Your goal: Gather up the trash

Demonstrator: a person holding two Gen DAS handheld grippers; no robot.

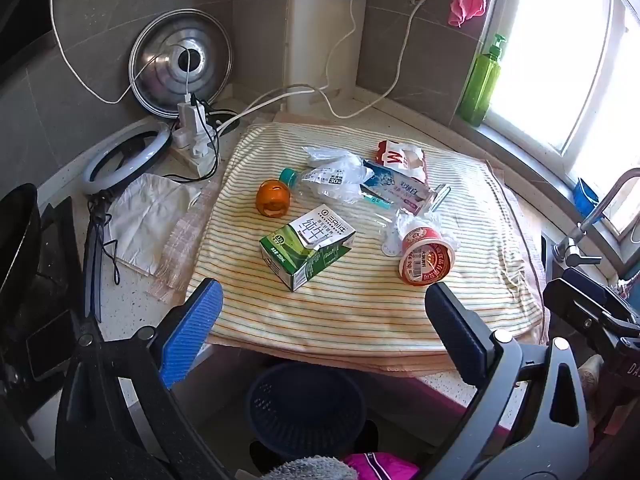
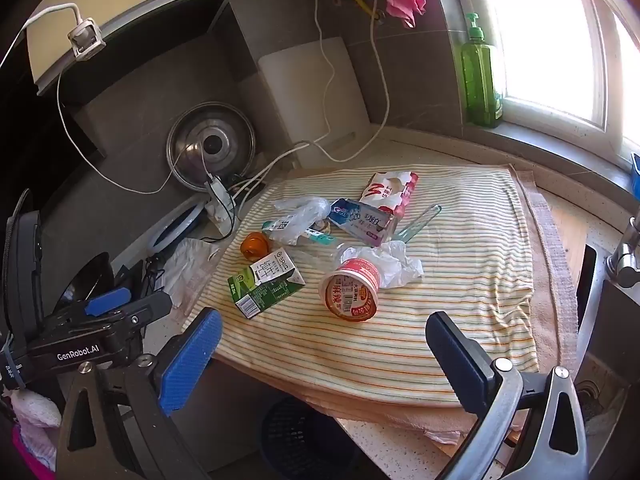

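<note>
Both tongs gape empty; only the right wrist view shows a sink drain (image 2: 591,394).

Striped woven cloth (image 1: 360,304) over speckled stone surface (image 1: 132,300); glossy printed paper carton (image 1: 306,250); shiny metal lid (image 1: 180,60) at ten o'clock; crinkled clear plastic bag (image 1: 340,168); ribbed blue rubber pads (image 1: 190,330).

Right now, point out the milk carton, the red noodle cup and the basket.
milk carton (image 1: 306,252): left wrist view, green side panel.
red noodle cup (image 2: 352,294): right wrist view, barcode label.
basket (image 1: 306,408): left wrist view, inner mesh wall.
</note>
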